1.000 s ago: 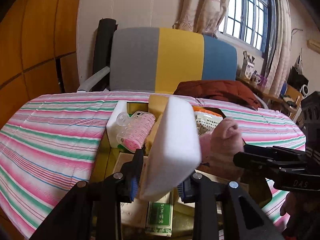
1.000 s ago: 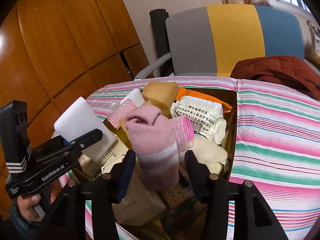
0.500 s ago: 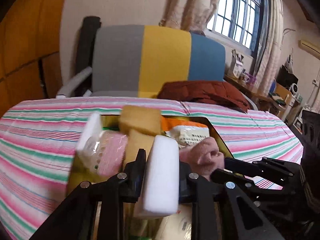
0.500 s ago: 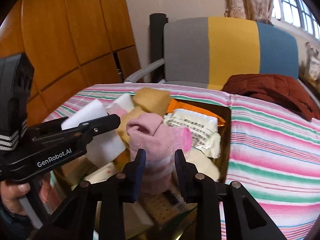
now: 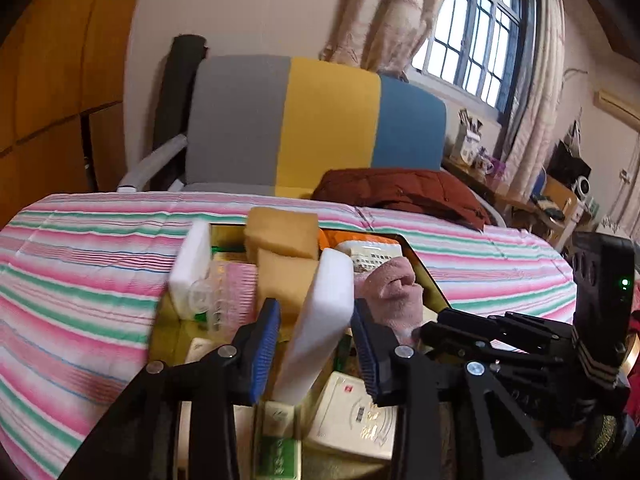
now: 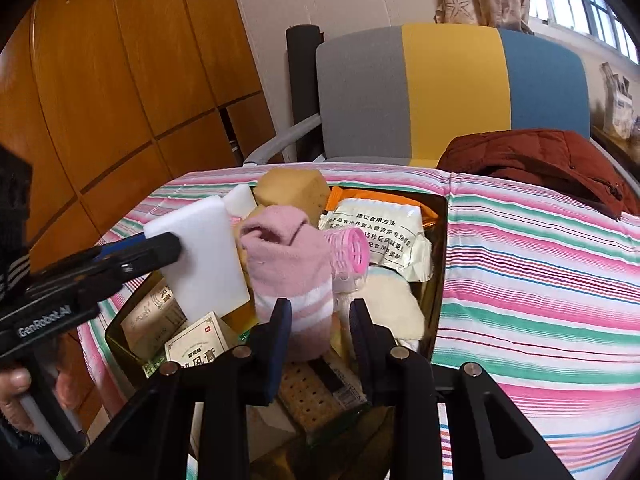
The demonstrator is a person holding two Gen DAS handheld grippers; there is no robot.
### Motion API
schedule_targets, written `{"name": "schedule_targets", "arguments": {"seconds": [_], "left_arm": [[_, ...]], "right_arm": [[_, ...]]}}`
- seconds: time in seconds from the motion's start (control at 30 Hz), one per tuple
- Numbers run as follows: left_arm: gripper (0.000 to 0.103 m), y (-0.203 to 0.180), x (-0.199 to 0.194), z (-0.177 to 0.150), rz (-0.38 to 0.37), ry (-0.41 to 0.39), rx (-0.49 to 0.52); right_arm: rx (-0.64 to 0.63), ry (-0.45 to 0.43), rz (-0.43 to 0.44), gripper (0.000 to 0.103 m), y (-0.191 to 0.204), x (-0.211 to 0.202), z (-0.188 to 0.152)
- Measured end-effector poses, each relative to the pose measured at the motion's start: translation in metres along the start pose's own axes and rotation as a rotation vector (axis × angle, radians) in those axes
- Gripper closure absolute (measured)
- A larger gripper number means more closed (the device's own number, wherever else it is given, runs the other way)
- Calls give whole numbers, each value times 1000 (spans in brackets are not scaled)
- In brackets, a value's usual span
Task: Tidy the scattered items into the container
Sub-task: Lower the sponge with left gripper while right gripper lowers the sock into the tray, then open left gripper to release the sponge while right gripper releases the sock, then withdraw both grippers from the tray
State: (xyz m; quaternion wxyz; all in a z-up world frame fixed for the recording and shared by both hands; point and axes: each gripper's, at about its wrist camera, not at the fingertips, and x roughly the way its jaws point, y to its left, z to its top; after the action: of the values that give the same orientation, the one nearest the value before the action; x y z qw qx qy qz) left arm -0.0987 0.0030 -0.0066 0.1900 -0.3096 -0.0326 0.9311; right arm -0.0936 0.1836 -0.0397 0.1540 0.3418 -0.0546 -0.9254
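Dropping items into tray (image 6: 438,240) | left gripper (image 5: 316,344) jaws just opening around white sponge (image 5: 320,320) | right gripper (image 6: 320,336): the frame leaves a gap beside pink sock (image 6: 288,272), grip unclear | next we lift clear.

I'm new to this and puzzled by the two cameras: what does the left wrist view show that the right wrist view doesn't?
Only the left wrist view shows the barred window and cluttered shelf. Only the right wrist view shows the food packet's printed text, a cracker and the wooden wall. Both show the tray, white sponge, pink sock, striped cloth and chair.
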Motion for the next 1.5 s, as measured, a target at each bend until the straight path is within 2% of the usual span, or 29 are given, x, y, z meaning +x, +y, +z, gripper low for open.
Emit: {"name": "schedule_targets", "arguments": {"seconds": [0.23, 0.47, 0.63, 0.67, 0.73, 0.8, 0.87, 0.97, 1.07, 1.17, 1.23, 1.37, 1.5], "left_arm": [[66, -11, -5, -7, 45, -22, 29], [66, -15, -19, -26, 133, -56, 0], [49, -8, -29, -35, 233, -49, -60], [46, -7, -30, -36, 247, -49, -66], [42, -7, -35, -38, 302, -48, -75], [41, -9, -41, -39, 333, -56, -73], [40, -10, -45, -37, 352, -41, -84], [40, -11, -52, -35, 352, -25, -97], [41, -10, -61, -37, 366, -18, -125], [41, -11, -67, -43, 453, -26, -109], [41, -11, -69, -48, 480, -27, -111], [42, -11, -68, -56, 491, -12, -134], [42, -18, -63, -57, 506, 1, -110]], "right_arm": [[-6, -8, -8, 72, 6, -3, -2], [-21, -26, -31, 72, 11, -11, -3], [6, -37, -51, 69, 16, -20, -10], [9, -40, -67, 64, 19, -23, -13], [13, -51, -100, 47, 24, -27, -15], [26, -75, -128, 18, 28, -36, -17], [21, -94, -140, 10, 34, -45, -18], [-4, -115, -214, 0, 47, -57, -19], [-14, -136, -249, 0, 56, -66, -22], [-12, -136, -293, 0, 62, -69, -26], [-25, -137, -322, 0, 67, -70, -30], [-20, -118, -360, 0, 70, -65, -39], [-26, -118, -393, 0, 69, -62, -43]]}}
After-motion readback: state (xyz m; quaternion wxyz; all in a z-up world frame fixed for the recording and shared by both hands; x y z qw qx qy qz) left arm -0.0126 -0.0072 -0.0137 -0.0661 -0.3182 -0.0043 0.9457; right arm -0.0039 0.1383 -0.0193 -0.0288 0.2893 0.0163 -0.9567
